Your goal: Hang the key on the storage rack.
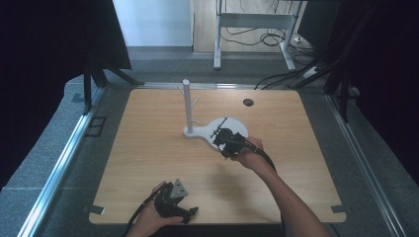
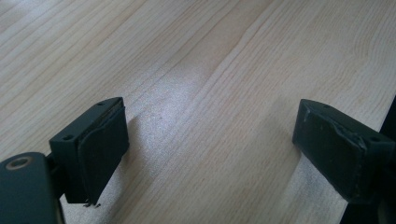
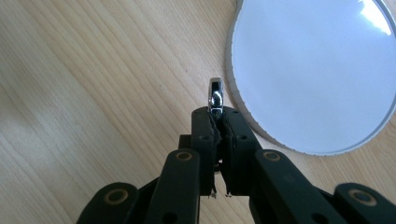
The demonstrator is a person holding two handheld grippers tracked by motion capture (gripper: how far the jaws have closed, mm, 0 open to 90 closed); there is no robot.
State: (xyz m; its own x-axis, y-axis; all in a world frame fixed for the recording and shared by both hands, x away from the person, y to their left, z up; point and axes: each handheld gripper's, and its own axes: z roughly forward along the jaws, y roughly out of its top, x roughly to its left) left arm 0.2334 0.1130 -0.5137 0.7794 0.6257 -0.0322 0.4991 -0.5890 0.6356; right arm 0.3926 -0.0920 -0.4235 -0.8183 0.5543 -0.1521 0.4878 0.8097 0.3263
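While the left gripper sits at the table's near edge with its jaws spread wide over bare wood, the right gripper is clamped on a small shiny metal piece that pokes up between its tips. That piece hangs just beside the rim of the white base plate, apart from it. In the high view the right gripper hovers over this plate, near the white branched stand. Broad open tabletop lies to the left.
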